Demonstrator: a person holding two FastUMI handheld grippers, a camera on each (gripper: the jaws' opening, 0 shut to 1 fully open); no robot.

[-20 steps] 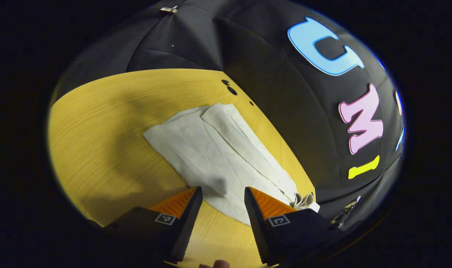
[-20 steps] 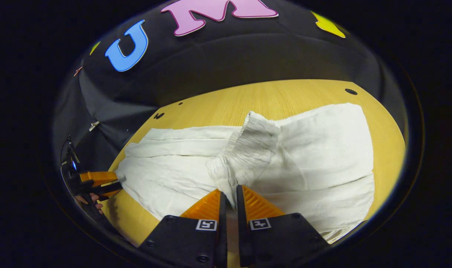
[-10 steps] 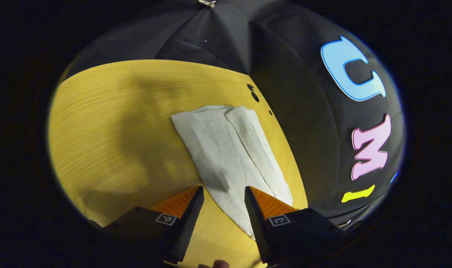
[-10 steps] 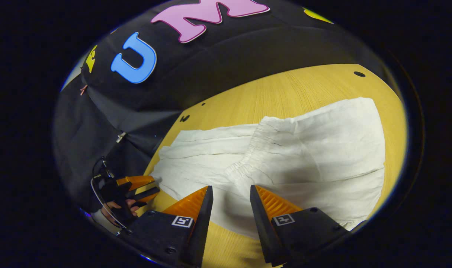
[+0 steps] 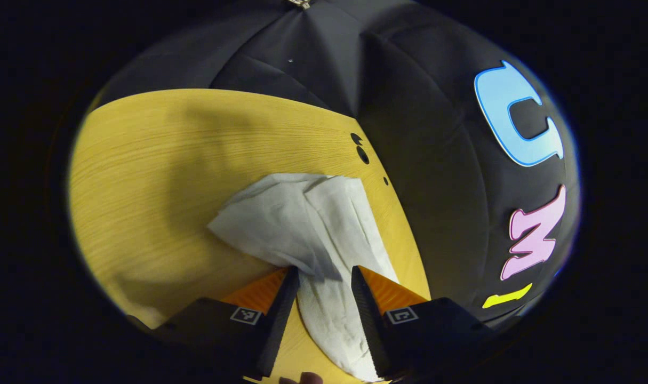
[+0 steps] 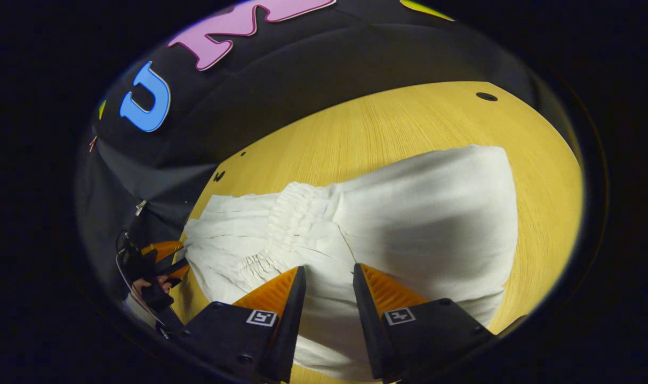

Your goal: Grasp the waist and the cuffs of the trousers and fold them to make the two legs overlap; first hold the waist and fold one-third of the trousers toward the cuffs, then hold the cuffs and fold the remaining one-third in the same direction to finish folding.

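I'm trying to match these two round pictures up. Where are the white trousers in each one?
Left gripper view: the trousers lie at centre, running down between the left gripper's open fingers.
Right gripper view: they spread across the middle, gathered waist left of centre, above the right gripper's open fingers.
Shared landmark: the yellow table with small dark holes beyond the cloth.
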